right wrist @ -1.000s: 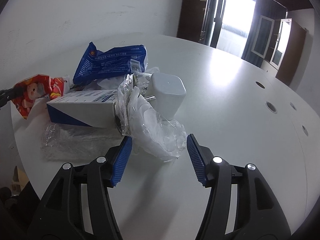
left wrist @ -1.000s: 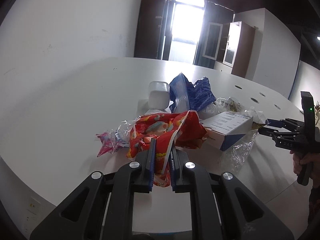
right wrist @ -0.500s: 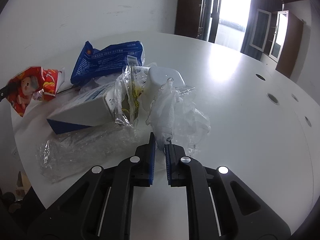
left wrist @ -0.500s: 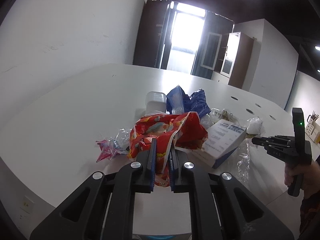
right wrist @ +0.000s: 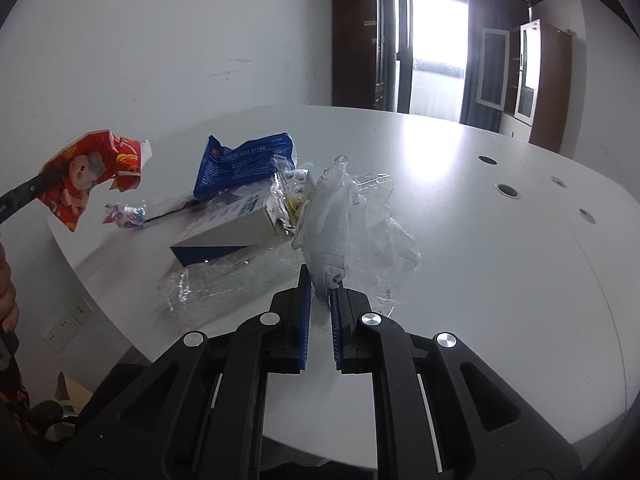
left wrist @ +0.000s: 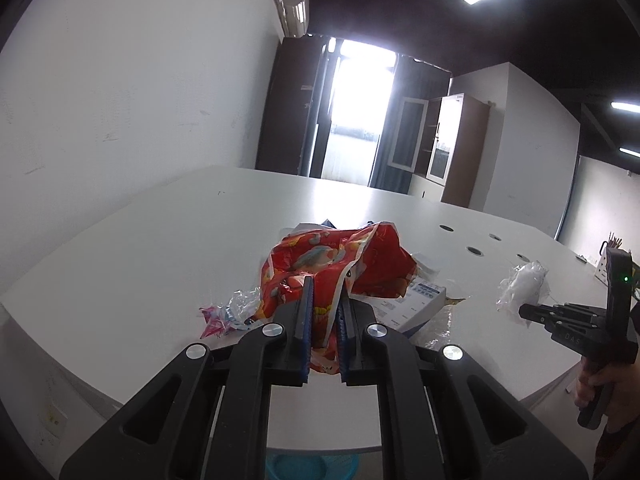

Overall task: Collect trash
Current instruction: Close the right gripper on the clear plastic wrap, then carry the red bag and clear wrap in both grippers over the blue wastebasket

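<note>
With each hand-held gripper clamped, left [left wrist: 324,312] on the red wrapper [left wrist: 336,264], right [right wrist: 319,292] on clear plastic [right wrist: 340,216], you're lifting; next, find a bin.

free: bare tabletop [right wrist: 500,264] filled right half of right wrist frame, open up to cable holes [right wrist: 507,191] | blocked: centre-left, white box [right wrist: 236,228], blue bag [right wrist: 244,164] and clear plastic sheet [right wrist: 224,284] bunched together | left wrist frame: bare tabletop at left, pink wrapper [left wrist: 218,318] near the edge
</note>
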### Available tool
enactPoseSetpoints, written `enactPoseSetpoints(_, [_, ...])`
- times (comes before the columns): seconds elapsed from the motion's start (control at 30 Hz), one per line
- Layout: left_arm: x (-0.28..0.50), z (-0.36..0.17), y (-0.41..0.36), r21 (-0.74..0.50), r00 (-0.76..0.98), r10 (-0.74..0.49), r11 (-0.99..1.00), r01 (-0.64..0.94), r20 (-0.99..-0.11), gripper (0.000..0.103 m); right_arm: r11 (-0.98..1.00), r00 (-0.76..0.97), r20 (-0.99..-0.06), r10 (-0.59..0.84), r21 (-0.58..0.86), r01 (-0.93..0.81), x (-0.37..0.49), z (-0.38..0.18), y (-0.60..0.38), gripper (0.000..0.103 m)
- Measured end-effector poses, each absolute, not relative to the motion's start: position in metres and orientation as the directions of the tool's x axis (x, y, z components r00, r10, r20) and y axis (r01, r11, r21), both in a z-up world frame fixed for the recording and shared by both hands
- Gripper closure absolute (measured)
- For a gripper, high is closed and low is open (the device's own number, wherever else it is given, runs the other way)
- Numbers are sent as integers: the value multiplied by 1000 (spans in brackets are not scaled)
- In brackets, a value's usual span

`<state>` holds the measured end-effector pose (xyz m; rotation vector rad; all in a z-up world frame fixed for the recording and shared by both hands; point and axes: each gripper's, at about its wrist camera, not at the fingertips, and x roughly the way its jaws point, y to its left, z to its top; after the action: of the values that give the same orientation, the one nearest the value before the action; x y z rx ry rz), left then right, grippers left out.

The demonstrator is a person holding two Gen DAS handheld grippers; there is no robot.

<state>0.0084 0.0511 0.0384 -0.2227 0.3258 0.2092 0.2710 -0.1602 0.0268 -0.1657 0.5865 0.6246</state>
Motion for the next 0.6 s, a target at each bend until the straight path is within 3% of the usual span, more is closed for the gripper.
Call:
enactPoseSetpoints(0.27, [-39,36,35,-222,934,128,952,-209,-332,95,766,621,-526,581,94,-636,199,29,-169,95])
enactPoseSetpoints(0.43, [-82,15,40,-238,911,92,950,-201,-403,95,734,586,-523,619,122,-668,158,21,-175,95])
enactPoseSetpoints(0.6, [-123,13,43,-201,902,130,953,-229,-412,95,703,540,-528,656,166,-692,126,7,-176,95])
